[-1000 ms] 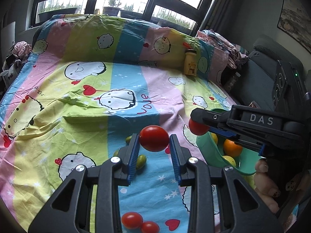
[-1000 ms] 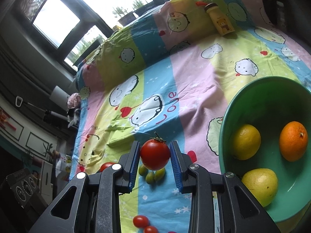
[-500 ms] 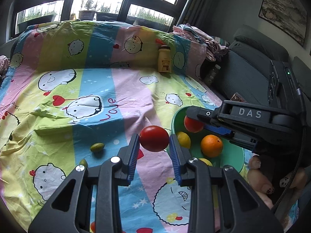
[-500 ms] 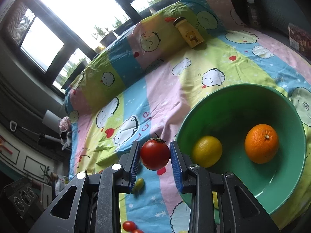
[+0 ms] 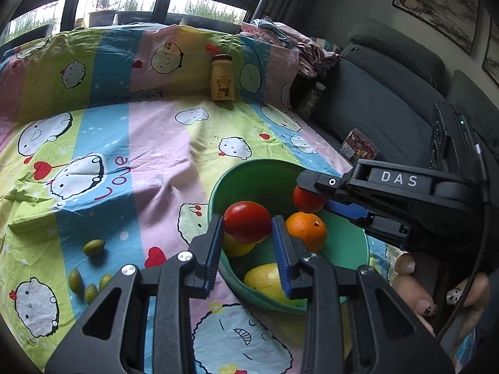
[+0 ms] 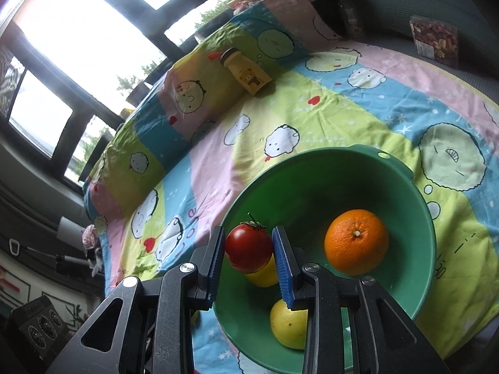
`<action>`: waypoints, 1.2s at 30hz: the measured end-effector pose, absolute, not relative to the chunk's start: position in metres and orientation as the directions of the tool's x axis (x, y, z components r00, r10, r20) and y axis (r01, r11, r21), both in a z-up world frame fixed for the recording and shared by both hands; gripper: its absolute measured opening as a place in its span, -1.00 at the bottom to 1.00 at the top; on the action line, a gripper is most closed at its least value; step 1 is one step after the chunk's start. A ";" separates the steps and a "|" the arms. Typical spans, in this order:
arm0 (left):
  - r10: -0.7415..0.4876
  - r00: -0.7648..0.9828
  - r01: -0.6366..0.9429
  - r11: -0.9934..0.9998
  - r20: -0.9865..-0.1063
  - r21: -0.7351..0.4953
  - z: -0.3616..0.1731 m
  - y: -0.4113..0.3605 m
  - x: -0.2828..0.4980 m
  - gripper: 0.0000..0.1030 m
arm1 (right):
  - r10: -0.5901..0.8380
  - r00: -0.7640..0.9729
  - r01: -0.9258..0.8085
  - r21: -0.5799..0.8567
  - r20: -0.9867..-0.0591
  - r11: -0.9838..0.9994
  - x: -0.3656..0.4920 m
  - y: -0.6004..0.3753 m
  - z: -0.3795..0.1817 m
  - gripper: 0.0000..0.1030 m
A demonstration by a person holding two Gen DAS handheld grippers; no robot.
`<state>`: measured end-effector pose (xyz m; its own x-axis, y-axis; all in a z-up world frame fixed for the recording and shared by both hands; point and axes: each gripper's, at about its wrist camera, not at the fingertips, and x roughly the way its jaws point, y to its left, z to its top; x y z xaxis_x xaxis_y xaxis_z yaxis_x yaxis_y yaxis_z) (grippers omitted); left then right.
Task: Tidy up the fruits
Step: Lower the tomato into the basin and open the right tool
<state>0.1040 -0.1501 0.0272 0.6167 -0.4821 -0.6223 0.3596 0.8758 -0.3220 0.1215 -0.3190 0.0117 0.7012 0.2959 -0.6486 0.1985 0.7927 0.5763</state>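
Left gripper [image 5: 248, 227], black with blue ribbed pads, clamped on a smooth, glossy round red tomato [image 5: 247, 220], no stalk showing from this side, held above the near rim of a round green plastic bowl [image 5: 218, 187]. Right gripper [image 6: 248, 251], same build, closed on a second round red tomato [image 6: 248, 251], darker underneath, with a dry green calyx and short stem poking up at 12 o'clock, held over the bowl's left half.

Inside the bowl [image 6: 414, 205] in the right wrist view: a dimpled round orange [image 6: 356, 241] at 3 o'clock of the held tomato, a yellow lemon-like fruit [image 6: 263, 275] directly beneath it, a larger pale yellow fruit [image 6: 288, 327] at 6 o'clock.

In the left wrist view, on the striped cartoon-print bedsheet [image 5: 149, 143]: small oval green fruits [image 5: 93, 246] lying loose at 9 o'clock of the bowl, well apart from it. Upright yellow bear-printed bottle with a dark cap [image 5: 221, 78] at 12 o'clock, by the sheet's raised fold. Hand with painted nails [image 5: 436, 293] gripping the right gripper's handle at 4 o'clock.
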 end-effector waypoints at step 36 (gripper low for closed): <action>-0.576 0.458 0.453 0.807 -0.677 -0.380 -0.001 -0.204 0.116 -0.40 | 0.225 0.645 0.351 0.545 -0.730 0.761 0.126 -0.357 -0.015 -0.34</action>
